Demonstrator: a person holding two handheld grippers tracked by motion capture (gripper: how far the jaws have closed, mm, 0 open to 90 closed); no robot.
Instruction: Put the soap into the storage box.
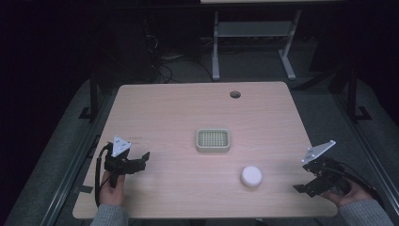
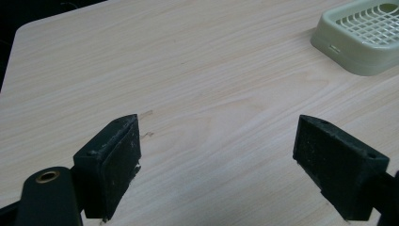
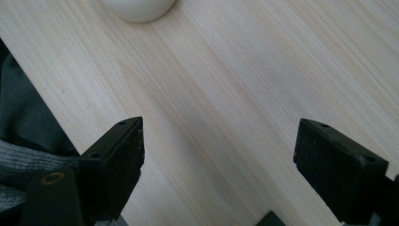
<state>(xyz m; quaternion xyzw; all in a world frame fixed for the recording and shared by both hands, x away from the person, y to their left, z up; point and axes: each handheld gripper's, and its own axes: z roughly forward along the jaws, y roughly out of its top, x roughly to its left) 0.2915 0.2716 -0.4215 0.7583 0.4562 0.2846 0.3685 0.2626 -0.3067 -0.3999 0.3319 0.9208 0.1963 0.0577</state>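
Resting near the tabletop's point(image 1: 164, 108) front edge, a white soap point(image 1: 251, 176) is flanked by the left gripper point(image 1: 141, 160) and right gripper point(image 1: 301, 187), fingers spread wide; a green tray point(image 1: 212, 140) sits mid-tabletop.

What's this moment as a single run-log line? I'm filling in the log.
left gripper: open, holding nothing | right gripper: open, holding nothing | white puck: on table, untouched | green tray: mid-table
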